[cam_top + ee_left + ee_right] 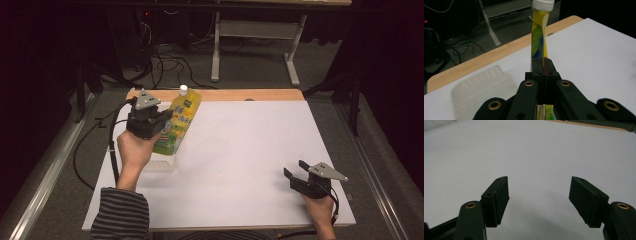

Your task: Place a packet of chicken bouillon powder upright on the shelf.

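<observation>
Striped sleeve (pixel 121 212), black brass-riveted tools

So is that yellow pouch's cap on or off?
On. The white cap sits on the neck of the yellow pouch, which the left gripper holds with its jaws shut on it.

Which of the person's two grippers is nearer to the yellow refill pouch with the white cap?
Left. The left gripper is shut on the yellow pouch, holding it over the table's far left corner. The right gripper rests open at the near right, well apart from it.
</observation>
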A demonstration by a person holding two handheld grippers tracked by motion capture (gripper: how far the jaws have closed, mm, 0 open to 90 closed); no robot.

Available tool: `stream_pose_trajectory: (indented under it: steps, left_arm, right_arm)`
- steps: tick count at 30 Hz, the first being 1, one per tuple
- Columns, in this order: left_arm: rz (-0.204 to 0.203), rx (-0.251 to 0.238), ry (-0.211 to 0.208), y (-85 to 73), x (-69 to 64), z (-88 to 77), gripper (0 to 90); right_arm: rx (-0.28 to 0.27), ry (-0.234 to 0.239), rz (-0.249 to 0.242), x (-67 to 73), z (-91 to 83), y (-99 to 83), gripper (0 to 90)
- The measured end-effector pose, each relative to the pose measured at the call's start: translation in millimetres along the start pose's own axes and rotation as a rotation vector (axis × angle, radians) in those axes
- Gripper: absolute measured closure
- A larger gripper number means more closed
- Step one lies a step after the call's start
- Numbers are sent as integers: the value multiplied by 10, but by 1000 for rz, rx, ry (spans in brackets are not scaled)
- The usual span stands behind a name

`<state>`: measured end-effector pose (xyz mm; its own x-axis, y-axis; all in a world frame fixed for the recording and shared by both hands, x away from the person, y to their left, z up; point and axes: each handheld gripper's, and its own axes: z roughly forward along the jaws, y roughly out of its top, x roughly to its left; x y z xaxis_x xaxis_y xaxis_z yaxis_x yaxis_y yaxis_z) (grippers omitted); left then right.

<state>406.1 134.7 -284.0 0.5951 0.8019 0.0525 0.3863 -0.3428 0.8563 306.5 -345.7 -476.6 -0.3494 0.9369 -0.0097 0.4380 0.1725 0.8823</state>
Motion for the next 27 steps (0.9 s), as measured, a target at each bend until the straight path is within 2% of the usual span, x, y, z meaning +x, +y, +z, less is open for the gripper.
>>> stream_pose_trajectory:
  steps: [7,9,14,20,23,25,27]
  left_arm:
    - [-4,29,51,-82,134,-5,900]
    - [-7,44,63,-125,177,51,900]
    - [-2,55,63,-201,224,185,900]
    - [-5,33,40,-280,254,320,900]
    - [-10,48,25,-309,262,354,900]
    - [7,69,32,-362,254,376,900]
    - [-4,75,14,-389,280,360,900]
  right_arm:
    - [3,-1,3,5,1,1,329]
    - [3,-2,3,6,2,1,329]
    - [5,-5,3,9,3,2,329]
    - [4,-6,2,10,3,1,328]
    - [3,-6,2,9,2,1,328]
    - [4,-6,6,10,1,0,328]
    - [3,-5,2,9,2,1,328]
